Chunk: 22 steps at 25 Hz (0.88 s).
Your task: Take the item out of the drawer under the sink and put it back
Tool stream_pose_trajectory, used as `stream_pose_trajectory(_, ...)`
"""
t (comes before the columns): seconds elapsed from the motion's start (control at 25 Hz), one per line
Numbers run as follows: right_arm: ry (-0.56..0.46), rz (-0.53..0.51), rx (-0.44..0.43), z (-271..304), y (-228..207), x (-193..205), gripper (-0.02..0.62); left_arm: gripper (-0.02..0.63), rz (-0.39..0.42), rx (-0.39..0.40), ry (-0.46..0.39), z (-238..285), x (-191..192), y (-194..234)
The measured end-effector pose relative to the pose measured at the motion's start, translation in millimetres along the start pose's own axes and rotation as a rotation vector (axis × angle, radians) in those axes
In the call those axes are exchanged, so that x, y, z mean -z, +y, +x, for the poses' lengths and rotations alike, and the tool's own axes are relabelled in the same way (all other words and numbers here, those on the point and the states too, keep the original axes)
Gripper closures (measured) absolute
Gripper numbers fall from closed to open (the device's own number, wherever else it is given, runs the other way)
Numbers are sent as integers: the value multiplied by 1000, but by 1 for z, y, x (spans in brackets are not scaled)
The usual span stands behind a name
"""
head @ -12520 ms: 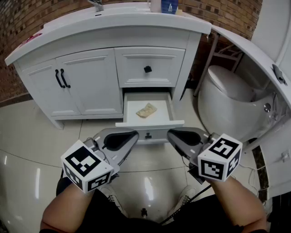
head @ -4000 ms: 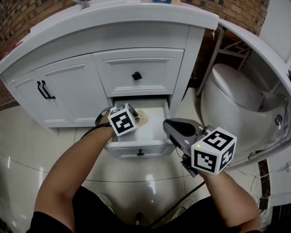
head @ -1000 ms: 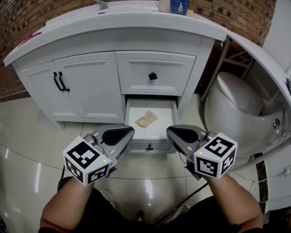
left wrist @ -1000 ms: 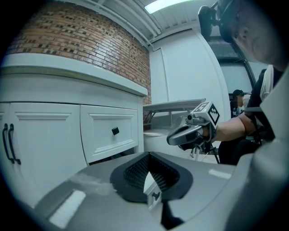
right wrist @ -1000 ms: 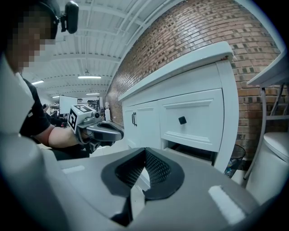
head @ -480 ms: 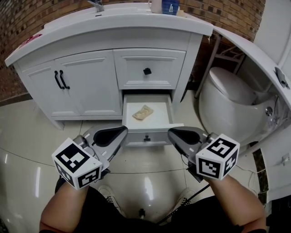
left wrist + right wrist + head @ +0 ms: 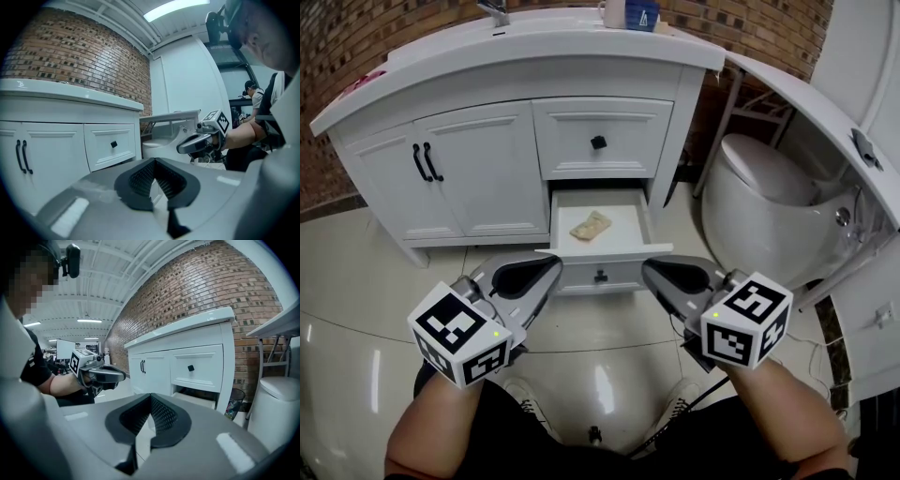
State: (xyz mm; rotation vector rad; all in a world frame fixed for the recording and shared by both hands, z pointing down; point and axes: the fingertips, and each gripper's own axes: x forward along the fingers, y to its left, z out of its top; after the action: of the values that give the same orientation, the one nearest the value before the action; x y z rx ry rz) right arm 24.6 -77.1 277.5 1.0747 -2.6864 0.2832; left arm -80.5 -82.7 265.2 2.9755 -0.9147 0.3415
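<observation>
Drawer (image 7: 623,272) under the sink, pulled open, with the tan crumpled item (image 7: 590,225) lying on its bottom (near the middle). My left tongs (image 7: 546,272) and right tongs (image 7: 654,274) hover just before it over pale floor tiles (image 7: 356,281), both pressed together, gripping nothing.

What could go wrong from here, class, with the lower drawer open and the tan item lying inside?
1. The left tongs and right tongs are both shut; reaching in like that may only push the tan item backwards.
2. The item lies flat on the floor of the drawer, so a grip could slip.
3. The drawer juts out near both tongs and could be knocked.
</observation>
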Motion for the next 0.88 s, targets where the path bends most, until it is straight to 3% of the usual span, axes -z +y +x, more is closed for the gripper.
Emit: stream_pose_trajectory(0.88, 12, 6, -14, 6, 1, 1, 588, 600, -6, 9, 4, 5, 2, 0)
